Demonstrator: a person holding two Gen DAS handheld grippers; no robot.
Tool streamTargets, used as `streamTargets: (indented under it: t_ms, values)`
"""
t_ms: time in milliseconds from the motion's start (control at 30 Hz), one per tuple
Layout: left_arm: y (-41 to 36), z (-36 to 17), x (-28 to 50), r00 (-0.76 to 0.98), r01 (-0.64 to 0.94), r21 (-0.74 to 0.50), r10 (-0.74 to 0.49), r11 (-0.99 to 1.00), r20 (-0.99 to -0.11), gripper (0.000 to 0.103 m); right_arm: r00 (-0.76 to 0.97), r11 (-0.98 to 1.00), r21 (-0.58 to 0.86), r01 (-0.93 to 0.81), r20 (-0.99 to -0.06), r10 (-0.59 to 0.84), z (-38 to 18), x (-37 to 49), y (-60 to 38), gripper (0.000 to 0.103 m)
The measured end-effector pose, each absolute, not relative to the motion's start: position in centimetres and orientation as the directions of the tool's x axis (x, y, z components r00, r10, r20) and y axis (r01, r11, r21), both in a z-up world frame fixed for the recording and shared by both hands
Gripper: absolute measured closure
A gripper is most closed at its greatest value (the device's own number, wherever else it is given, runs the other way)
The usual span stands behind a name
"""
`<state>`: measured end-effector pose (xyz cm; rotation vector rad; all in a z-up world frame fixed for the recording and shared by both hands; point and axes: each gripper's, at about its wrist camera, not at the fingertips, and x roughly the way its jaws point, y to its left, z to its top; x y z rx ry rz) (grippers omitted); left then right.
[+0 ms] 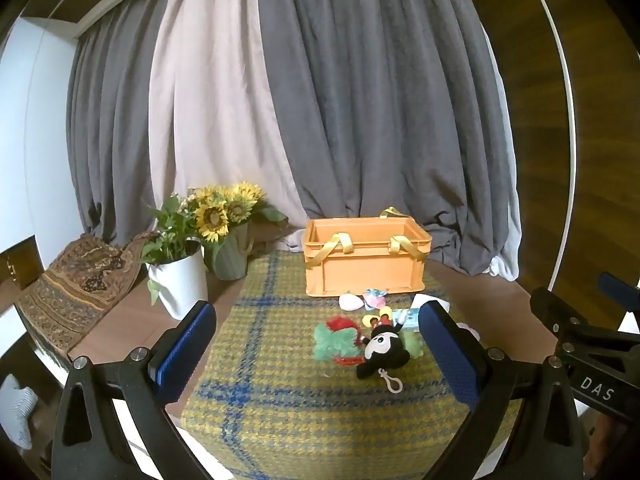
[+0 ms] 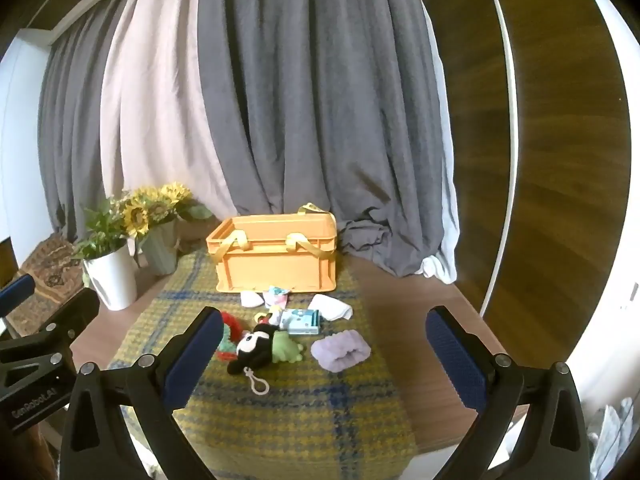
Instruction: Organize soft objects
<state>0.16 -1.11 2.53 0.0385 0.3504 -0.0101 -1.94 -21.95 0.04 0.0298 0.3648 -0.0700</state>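
Note:
An orange crate (image 1: 362, 264) (image 2: 276, 264) with yellow strap handles stands at the far end of a yellow-and-blue checked mat (image 1: 304, 392) (image 2: 288, 408). In front of it lie soft items: a black-and-white mouse plush (image 1: 382, 350) (image 2: 254, 346) with a white clip, a green-and-red fluffy toy (image 1: 334, 340), a green plush (image 2: 286, 346), a lilac fluffy band (image 2: 340, 352), a white cloth (image 2: 332, 306), a pale egg-shaped pouch (image 1: 350, 303) (image 2: 252, 299), a pastel cloth (image 1: 375, 298) (image 2: 276, 296) and a small blue box (image 2: 302, 320). My left gripper (image 1: 316, 352) and right gripper (image 2: 326, 352) hover open above the mat, holding nothing.
A white pot of greenery (image 1: 180, 280) (image 2: 112, 276) and a green vase of sunflowers (image 1: 228, 232) (image 2: 158, 232) stand left of the mat. A patterned rug (image 1: 76, 284) lies further left. Grey and pale curtains (image 1: 320, 100) hang behind. Brown tabletop (image 2: 400, 300) shows right of the mat.

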Motion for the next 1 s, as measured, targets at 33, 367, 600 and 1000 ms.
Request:
streamTargets:
  t_ms: [33,367,600,1000]
  values:
    - [-1.2,2.3,0.0,0.940,0.016,0.036,-0.003,0.999,-0.341,0.000,0.931,0.997,0.018,0.073,-0.359,-0.062,0.0,-1.9,-22.0,0.000]
    - [-1.3,1.9,0.0,0.942,0.022,0.035,-0.009,0.999,-0.336,0.000,0.933,0.997,0.017,0.077,-0.355,-0.066,-0.1,-1.7,-22.1,0.000]
    - [-1.3,1.4,-0.2,0.943,0.020,0.034,-0.008,0.999,-0.332,0.000,0.933,0.997,0.020,0.077,-0.354,-0.065,-0.1,-1.6,-22.1,0.000]
    - [-1.5,1.2,-0.2,0.943,0.024,0.033,-0.011,0.999,-0.332,0.000,0.932,0.997,0.020,0.077,-0.356,-0.065,-0.2,-1.6,-22.1,0.000]
